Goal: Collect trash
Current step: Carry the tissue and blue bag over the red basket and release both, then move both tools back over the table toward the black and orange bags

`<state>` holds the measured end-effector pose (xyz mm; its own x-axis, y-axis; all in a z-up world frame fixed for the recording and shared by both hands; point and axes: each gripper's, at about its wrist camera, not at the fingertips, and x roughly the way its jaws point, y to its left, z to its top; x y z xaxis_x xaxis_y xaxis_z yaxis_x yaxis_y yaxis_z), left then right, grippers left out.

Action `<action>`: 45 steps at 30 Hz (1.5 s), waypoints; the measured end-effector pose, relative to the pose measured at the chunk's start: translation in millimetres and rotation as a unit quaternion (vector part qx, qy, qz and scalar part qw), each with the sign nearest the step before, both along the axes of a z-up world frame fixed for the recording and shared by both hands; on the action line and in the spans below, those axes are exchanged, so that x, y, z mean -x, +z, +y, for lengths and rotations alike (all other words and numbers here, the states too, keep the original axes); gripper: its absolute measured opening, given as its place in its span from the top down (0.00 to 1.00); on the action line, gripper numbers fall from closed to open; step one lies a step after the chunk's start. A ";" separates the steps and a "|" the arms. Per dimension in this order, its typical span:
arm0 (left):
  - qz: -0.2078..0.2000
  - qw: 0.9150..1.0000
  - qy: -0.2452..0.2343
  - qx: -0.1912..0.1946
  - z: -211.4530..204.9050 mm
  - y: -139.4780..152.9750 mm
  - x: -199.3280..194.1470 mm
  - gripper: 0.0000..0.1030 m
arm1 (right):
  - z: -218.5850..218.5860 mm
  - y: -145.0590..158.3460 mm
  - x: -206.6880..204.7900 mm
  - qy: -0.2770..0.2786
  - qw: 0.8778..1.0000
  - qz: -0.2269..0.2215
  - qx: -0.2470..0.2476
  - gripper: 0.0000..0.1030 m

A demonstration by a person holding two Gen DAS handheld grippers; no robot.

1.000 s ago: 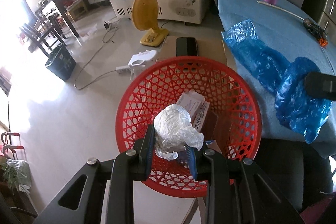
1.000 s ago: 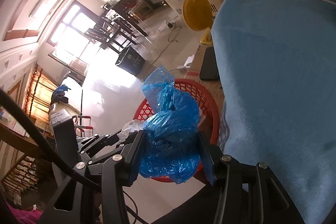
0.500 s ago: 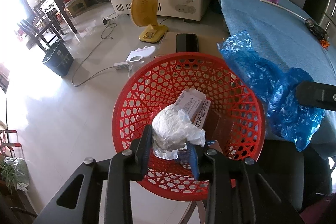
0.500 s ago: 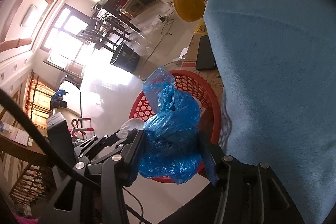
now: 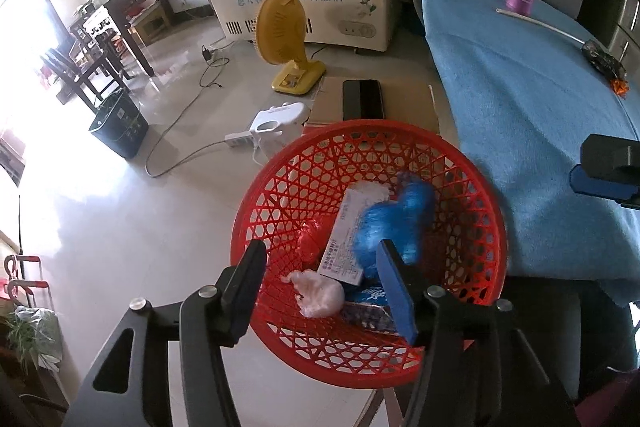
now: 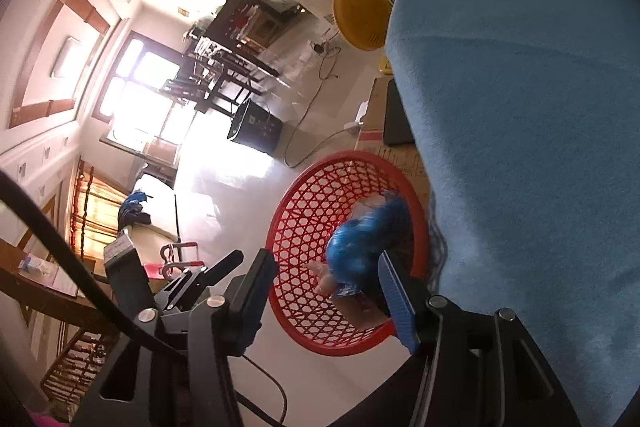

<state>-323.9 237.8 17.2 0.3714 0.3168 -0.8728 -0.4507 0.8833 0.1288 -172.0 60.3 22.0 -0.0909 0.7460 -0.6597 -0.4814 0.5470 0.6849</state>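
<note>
Both sets of jaws stand released with nothing between them, having just been opening. The left gripper (image 5: 320, 291) hangs over the red basket (image 5: 492, 227); the white wad (image 5: 320, 293) lies below its jaws, the blue bag (image 5: 394, 223) just beyond its right jaw. The right gripper (image 6: 326, 291) stands above the basket's near rim, the bag below and beyond its jaws. Recommended procedure: each gripper should lift straight up, jaws wide, clear of the rim, before seeking more trash on the desk (image 5: 520, 115).

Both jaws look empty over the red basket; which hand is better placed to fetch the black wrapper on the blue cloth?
Probably right: the right gripper hangs over the blue cloth on the black wrapper side; the left gripper is above the red basket.
</note>
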 end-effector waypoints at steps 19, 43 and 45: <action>-0.010 0.997 -0.072 -0.012 -58.8 21.0 -41.7 0.42 | -119.9 29.9 -49.1 -0.151 0.987 -0.023 -0.054 0.44; -0.040 0.972 -0.232 -0.023 -177.9 66.7 -184.0 0.40 | -313.1 7.7 -223.6 -0.398 0.916 -0.044 0.020 0.47; -0.043 0.969 -0.241 -0.027 -179.2 70.2 -195.9 0.40 | -313.1 1.2 -246.0 -0.406 0.912 -0.041 0.035 0.53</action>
